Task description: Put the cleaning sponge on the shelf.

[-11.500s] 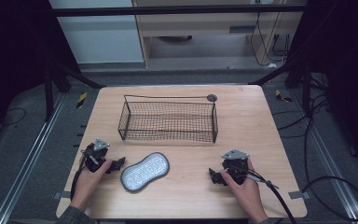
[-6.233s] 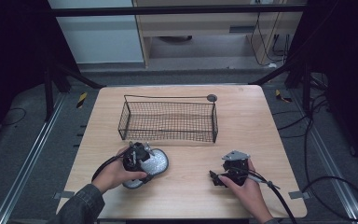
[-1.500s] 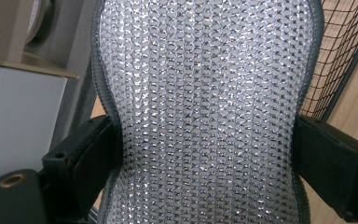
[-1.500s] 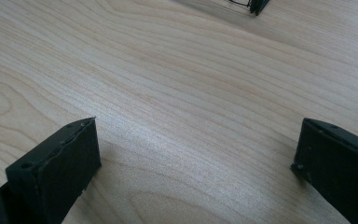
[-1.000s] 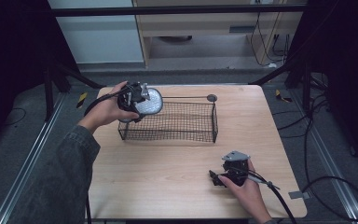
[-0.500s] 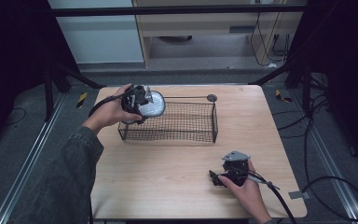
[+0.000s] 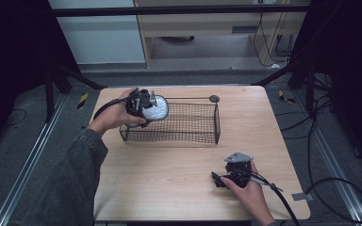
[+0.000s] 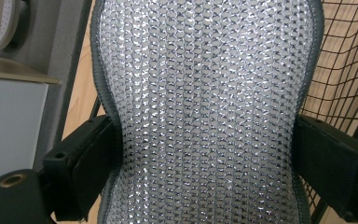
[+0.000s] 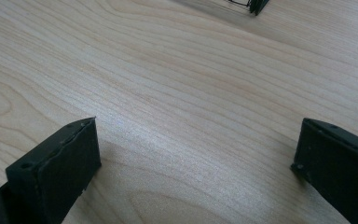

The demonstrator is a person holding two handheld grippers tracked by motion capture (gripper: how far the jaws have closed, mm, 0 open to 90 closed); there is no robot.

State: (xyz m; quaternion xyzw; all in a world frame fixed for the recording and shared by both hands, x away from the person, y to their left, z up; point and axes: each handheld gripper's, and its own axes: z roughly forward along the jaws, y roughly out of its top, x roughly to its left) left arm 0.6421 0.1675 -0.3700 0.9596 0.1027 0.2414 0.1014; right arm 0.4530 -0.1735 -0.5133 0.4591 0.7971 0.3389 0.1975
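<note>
A silver-grey mesh scouring pad with a grey rim is clamped between the jaws of my left gripper, held over the left end of the black wire basket. In the left gripper view the pad spans the frame, both jaws pressing its waist, and basket wire lies at the right. My right gripper rests low on the wooden table near the front right, open, with bare wood between its jaws.
The basket stands at the table's back centre, with a round black knob at its far right corner. A basket foot is at the top of the right gripper view. A cable trails off the front right. Grey floor surrounds the table.
The left gripper took the pad from the front left of the table, lifted it to the basket's back left corner, and has just lowered slightly toward the basket. The right gripper stayed put.
</note>
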